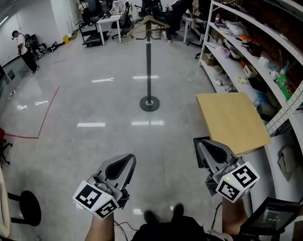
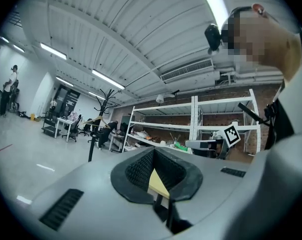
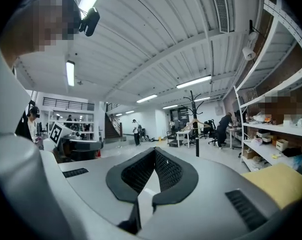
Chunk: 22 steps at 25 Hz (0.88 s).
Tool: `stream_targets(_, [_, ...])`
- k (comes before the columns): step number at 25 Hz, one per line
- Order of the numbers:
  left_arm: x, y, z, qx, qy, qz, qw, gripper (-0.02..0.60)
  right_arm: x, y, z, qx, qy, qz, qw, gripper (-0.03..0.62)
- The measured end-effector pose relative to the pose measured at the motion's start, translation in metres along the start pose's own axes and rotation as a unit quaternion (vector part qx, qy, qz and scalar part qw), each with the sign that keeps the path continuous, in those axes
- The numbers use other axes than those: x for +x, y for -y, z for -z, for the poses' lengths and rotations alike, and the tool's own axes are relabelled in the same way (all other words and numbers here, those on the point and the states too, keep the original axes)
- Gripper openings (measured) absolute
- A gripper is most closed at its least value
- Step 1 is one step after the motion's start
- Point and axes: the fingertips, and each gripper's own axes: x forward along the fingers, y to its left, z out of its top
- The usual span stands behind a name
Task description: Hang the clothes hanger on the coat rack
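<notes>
Two claws sit low by the person, both pinched shut with nothing in them. The left claw (image 1: 124, 159) points up the floor (image 1: 101, 109), which looks open all the way. Far ahead, a bit nearer this claw, stands the coat rack (image 1: 148, 59). The hanger (image 1: 150, 24) looks already hung up high, its long bar lying sideways. The right claw (image 1: 201, 145) has a worktop (image 1: 231, 119) and shelves (image 1: 251, 39) close on its right.

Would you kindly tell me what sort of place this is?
It looks like a lab or workshop hall: a wide polished floor, metal shelving stacked with supplies along a brick wall, and desks with office chairs at the far end behind the coat rack.
</notes>
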Motion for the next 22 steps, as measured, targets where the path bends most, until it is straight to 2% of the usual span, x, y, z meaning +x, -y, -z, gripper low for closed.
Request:
stream_targets(4, [-0.011, 0.015, -0.010, 0.014, 0.010, -0.011, 0.9998, 0.000, -0.018, 0.003, -0.020, -0.005, 0.019, 0.005, 1.000, 0.006])
stream_targets(7, [-0.013, 0.031, -0.017, 0.024, 0.013, -0.022, 0.9994, 0.000, -0.028, 0.004, -0.028, -0.014, 0.028, -0.007, 0.999, 0.006])
stream_targets(15, [-0.005, 0.059, -0.008, 0.018, -0.004, -0.032, 0.9993, 0.000, -0.055, 0.018, -0.030, -0.012, 0.044, -0.008, 0.999, 0.006])
stream_targets(18, [-0.003, 0.073, -0.010, 0.036, 0.001, -0.011, 0.9993, 0.000, -0.060, 0.020, -0.029, -0.004, 0.042, -0.005, 0.999, 0.006])
stream_targets(22, [-0.009, 0.077, -0.015, 0.057, -0.003, -0.024, 0.9981, 0.000, -0.064, 0.014, -0.031, -0.005, 0.042, -0.006, 0.999, 0.006])
